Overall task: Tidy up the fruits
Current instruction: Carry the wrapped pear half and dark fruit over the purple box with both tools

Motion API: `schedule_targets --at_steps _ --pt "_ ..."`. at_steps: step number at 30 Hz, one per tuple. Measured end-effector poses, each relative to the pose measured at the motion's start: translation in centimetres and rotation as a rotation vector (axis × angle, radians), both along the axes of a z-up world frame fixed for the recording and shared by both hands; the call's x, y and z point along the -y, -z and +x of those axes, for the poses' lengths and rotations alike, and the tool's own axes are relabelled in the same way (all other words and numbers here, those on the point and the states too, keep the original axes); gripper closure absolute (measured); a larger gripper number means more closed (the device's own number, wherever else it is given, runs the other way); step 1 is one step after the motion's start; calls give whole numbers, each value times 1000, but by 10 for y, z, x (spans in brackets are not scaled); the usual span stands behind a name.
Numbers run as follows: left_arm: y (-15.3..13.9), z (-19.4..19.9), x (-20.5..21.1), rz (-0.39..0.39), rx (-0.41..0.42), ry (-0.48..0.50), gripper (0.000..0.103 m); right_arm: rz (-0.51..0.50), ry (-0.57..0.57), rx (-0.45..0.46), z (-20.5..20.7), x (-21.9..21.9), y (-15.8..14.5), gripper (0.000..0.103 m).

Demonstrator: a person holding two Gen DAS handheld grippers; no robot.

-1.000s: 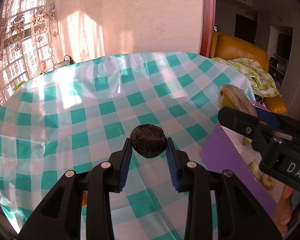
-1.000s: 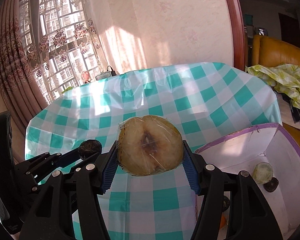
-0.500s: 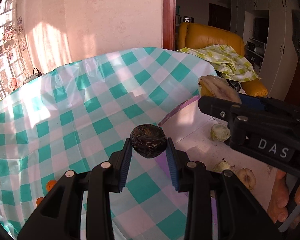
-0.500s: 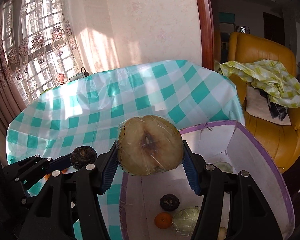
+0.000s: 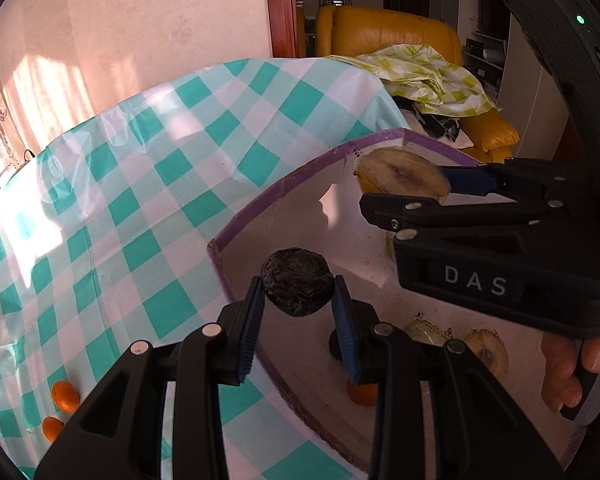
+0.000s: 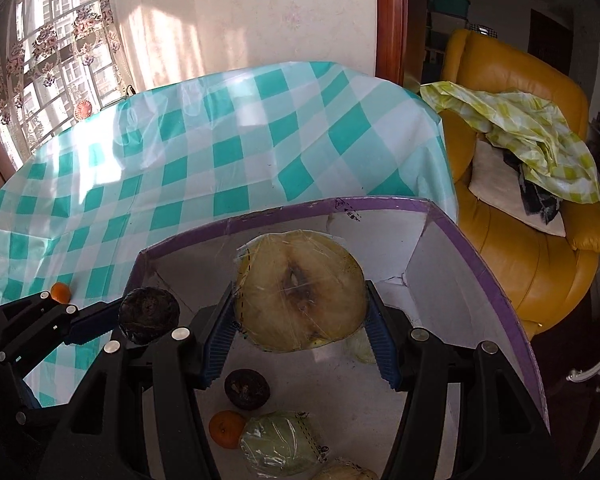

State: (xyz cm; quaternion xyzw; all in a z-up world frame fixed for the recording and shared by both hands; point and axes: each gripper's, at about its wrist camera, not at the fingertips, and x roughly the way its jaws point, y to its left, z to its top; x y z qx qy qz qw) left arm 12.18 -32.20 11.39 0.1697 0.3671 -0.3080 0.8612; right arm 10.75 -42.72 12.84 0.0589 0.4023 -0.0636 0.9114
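Observation:
My left gripper [image 5: 298,298] is shut on a dark, wrinkled round fruit [image 5: 296,282], held just over the near left corner of a white box with a purple rim [image 5: 284,188]. My right gripper [image 6: 300,320] is shut on a large halved pale fruit wrapped in clear film [image 6: 300,292], which hangs above the inside of the box [image 6: 380,202]. In the right wrist view the dark fruit [image 6: 149,314] shows at the left, beside the half fruit. The two grippers are side by side and apart.
In the box lie another dark fruit [image 6: 247,389], an orange [image 6: 227,429] and a wrapped green fruit [image 6: 280,442]. Two small oranges [image 5: 65,395] sit on the green-checked tablecloth [image 5: 160,168] to the left. A yellow armchair [image 6: 520,200] stands past the table's right edge.
Both grippers have swung right and a little down, from over the tablecloth to over the box. Each still holds its fruit the same way.

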Motion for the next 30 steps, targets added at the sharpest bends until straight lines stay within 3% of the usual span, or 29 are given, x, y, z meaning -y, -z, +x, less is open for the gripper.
schedule_targets --at_steps 6,9,12,25,27,29,30 --pt "13 15 20 62 -29 16 69 -4 -63 -135 24 15 26 45" --pt "17 20 33 140 -15 30 69 -60 -53 -205 33 21 42 45" --pt "28 23 47 193 -33 56 69 -18 -69 -245 40 29 55 45" --pt "51 29 72 449 57 84 68 -68 -110 -305 53 18 77 45" --pt "53 26 74 465 71 122 68 -74 -107 -302 56 17 78 45" --pt "58 27 75 439 11 164 68 -84 -105 -299 56 17 79 45" --pt "58 27 76 451 20 164 68 -82 -110 -300 57 18 79 45"
